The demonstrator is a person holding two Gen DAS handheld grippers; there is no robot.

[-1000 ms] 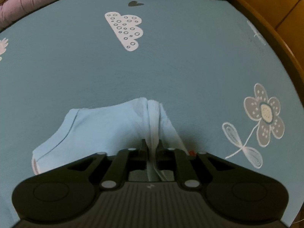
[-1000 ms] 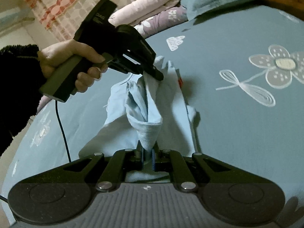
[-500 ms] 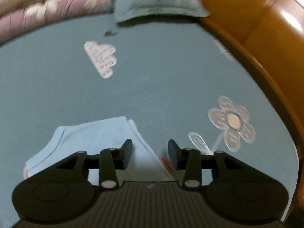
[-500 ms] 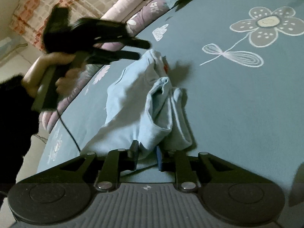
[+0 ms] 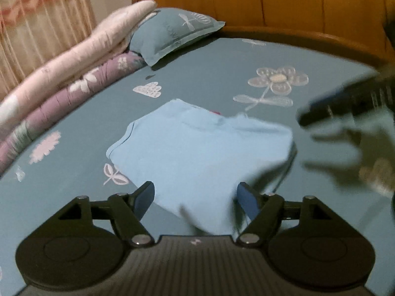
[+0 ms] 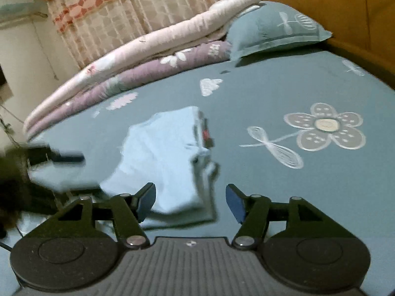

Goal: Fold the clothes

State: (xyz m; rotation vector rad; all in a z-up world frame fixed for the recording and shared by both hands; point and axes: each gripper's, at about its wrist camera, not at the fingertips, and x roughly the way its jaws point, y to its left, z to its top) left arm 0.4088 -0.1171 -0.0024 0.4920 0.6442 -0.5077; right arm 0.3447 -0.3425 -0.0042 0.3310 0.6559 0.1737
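As seen from the left wrist, the left gripper hangs over the bed with its jaws spread wide and nothing between them. The shirt, pale blue, lies flat on the teal sheet just ahead of the fingertips, near the middle of the bed, its near corner running under the gripper's body. A small red bit shows at its far edge. To the right, the right gripper is a dark blur over the sheet beside the shirt's right edge, too smeared to read its jaws from here. A white flower print sits beyond the shirt toward the headboard. At the bed's far left edge lie the folded quilts, with a pillow at their end against the headboard.

From the right wrist, the right gripper also has its jaws wide apart and empty. The shirt lies ahead and slightly left, folded over itself, with what looks like a thicker bunched edge along its right side. The left gripper is a dark streak at the shirt's left edge; I cannot tell whether it touches the cloth. A curtain hangs behind the quilts.
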